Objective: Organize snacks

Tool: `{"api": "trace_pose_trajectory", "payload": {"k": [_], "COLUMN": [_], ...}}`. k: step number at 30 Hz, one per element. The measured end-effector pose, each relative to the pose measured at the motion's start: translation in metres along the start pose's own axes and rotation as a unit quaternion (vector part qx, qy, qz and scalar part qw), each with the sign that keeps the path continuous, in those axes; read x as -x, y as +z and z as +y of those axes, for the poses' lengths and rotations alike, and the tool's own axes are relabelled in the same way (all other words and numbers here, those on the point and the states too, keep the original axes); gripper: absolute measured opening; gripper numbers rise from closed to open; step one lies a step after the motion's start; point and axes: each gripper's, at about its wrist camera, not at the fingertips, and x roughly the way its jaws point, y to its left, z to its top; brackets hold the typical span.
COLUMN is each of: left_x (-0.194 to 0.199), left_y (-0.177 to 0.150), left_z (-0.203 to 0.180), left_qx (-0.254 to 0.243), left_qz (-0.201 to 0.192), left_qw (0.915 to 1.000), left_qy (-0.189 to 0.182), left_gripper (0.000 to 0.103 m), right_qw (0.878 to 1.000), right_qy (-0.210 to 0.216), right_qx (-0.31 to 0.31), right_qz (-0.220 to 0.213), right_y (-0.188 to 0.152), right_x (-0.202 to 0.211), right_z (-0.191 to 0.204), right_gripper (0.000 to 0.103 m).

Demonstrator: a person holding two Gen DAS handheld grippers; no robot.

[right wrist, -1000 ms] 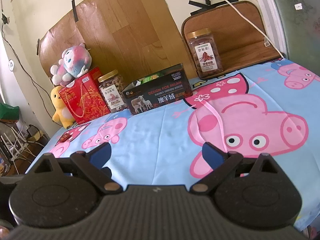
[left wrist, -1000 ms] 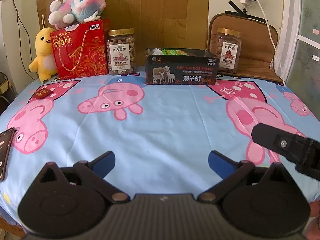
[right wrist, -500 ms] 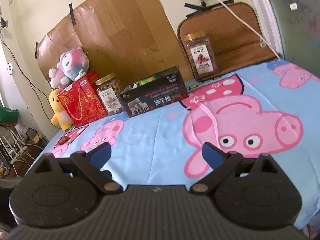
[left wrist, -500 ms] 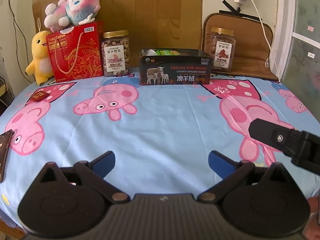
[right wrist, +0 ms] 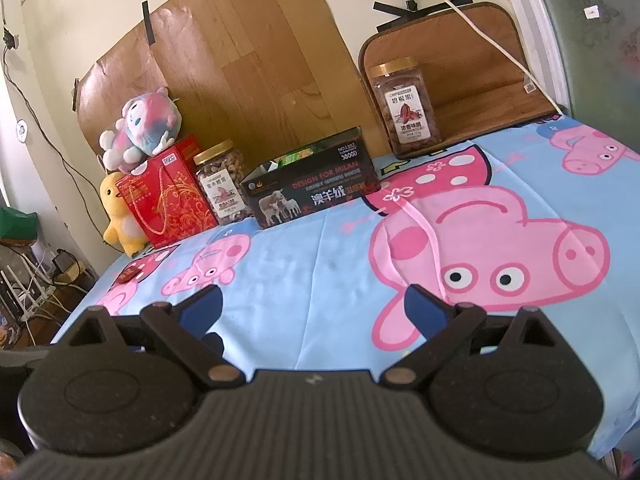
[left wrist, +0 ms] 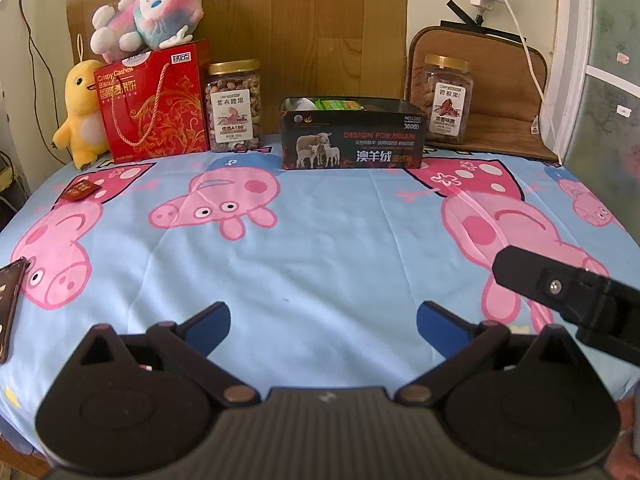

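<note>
A black open box (left wrist: 351, 140) with green snack packets inside stands at the back middle of the table; it also shows in the right wrist view (right wrist: 312, 184). A small red snack packet (left wrist: 82, 191) lies at the left, also in the right wrist view (right wrist: 129, 274). A dark packet (left wrist: 9, 304) lies at the left edge. My left gripper (left wrist: 323, 320) is open and empty above the front of the table. My right gripper (right wrist: 312, 306) is open and empty; its finger shows in the left wrist view (left wrist: 560, 288).
A red gift box (left wrist: 154, 104) with a plush toy (left wrist: 148, 16) on it, a yellow duck plush (left wrist: 80, 112) and a nut jar (left wrist: 234, 106) stand back left. Another jar (left wrist: 447, 98) stands back right before a brown cushion (left wrist: 500, 92). A Peppa Pig cloth (left wrist: 320, 240) covers the table.
Both grippers have drawn back and risen slightly, so the objects at the back look smaller. Both stay open and empty.
</note>
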Motion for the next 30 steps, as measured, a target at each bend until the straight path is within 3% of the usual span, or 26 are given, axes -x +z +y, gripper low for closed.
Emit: {"api": "trace_pose_trajectory", "payload": {"k": [30], "left_x": [-0.004], "left_y": [0.001], "left_z": [0.015], "left_qx": [0.026], "left_qz": [0.007], "left_qw": [0.9993], "left_qy": [0.027], "left_gripper": [0.103], "right_qw": [1.000], "right_qy": [0.007], "right_qx": [0.013], "right_qz": [-0.010], "right_y": [-0.002], "right_x": [0.006], "right_z": [0.004], "right_gripper": [0.099]}}
